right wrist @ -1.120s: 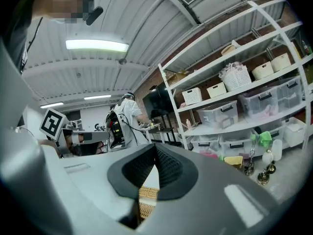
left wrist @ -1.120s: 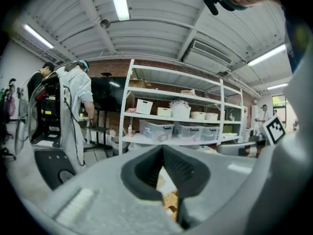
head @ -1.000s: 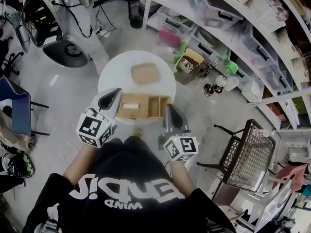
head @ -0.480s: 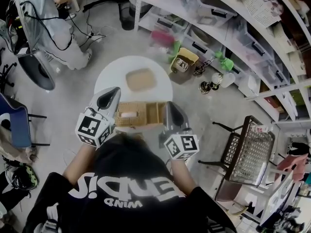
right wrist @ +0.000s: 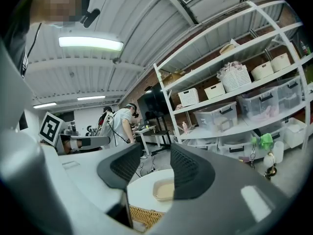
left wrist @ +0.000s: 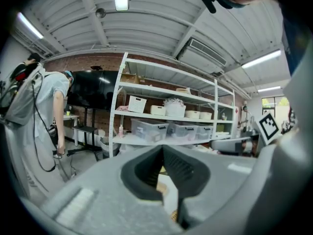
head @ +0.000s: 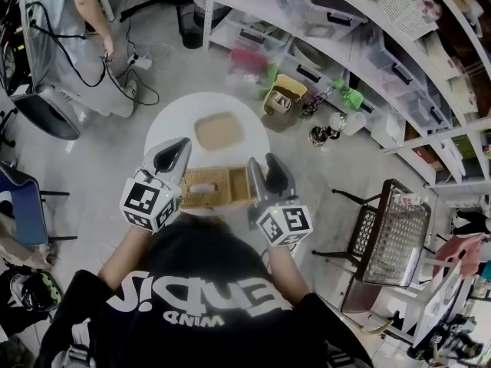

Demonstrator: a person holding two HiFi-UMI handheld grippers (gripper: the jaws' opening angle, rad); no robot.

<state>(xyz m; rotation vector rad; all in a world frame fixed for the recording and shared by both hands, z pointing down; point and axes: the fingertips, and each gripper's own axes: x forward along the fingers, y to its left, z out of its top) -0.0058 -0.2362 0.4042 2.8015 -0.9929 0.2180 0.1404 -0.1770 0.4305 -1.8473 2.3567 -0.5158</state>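
Jaws together on left gripper (left wrist: pixel 163 151), apart on right gripper (right wrist: pixel 155 154), tan woven basket (head: pixel 205 190)

A black T-shirt (head: pixel 192 301) with white lettering is worn; the left gripper (head: pixel 182 145) and right gripper (head: pixel 273 162) are grey, with black-and-white marker cubes (head: pixel 148 203).

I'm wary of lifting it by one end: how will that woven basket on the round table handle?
Probably light and fairly stiff: the woven basket is open wickerwork with a divider across it. With only the left gripper at one end, it would likely sag or tilt. The pale item lying loose inside could then slide. On the smooth round table it should push easily.
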